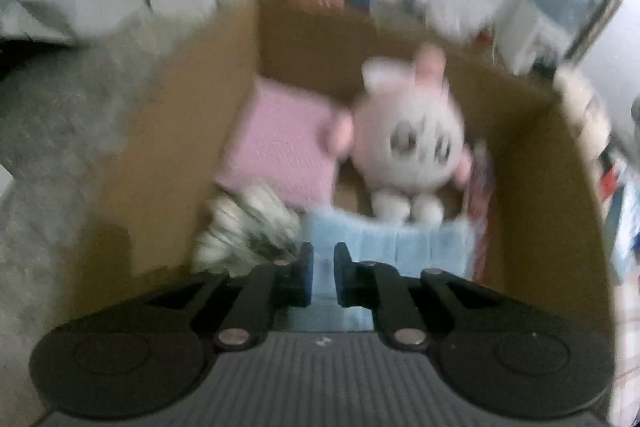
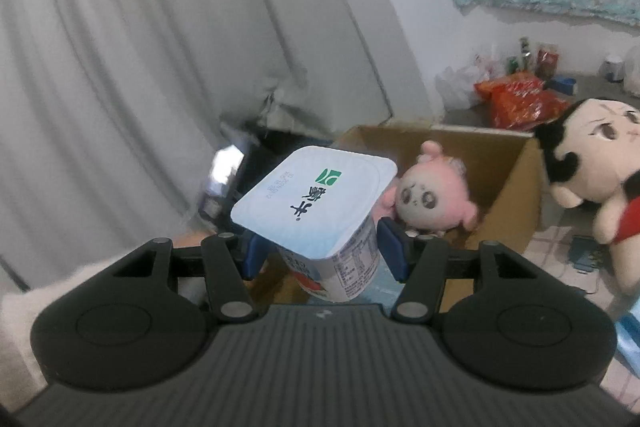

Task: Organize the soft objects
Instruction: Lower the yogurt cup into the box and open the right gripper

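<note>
An open cardboard box (image 1: 168,163) holds a pink plush rabbit (image 1: 408,143), a pink folded cloth (image 1: 280,143), a black-and-white crumpled cloth (image 1: 248,231) and a light blue folded cloth (image 1: 392,243). My left gripper (image 1: 323,277) hovers over the box's near side, its jaws nearly closed with the blue cloth showing in the narrow gap; the view is blurred. My right gripper (image 2: 324,251) is shut on a white yogurt cup (image 2: 320,211), held in front of the box (image 2: 516,187). The pink plush (image 2: 428,195) shows behind the cup.
A black-haired doll in red (image 2: 592,175) sits right of the box. Red snack bags (image 2: 520,99), bottles and plastic bags lie by the far wall. A grey curtain (image 2: 160,47) hangs on the left. Grey carpet (image 1: 60,127) lies left of the box.
</note>
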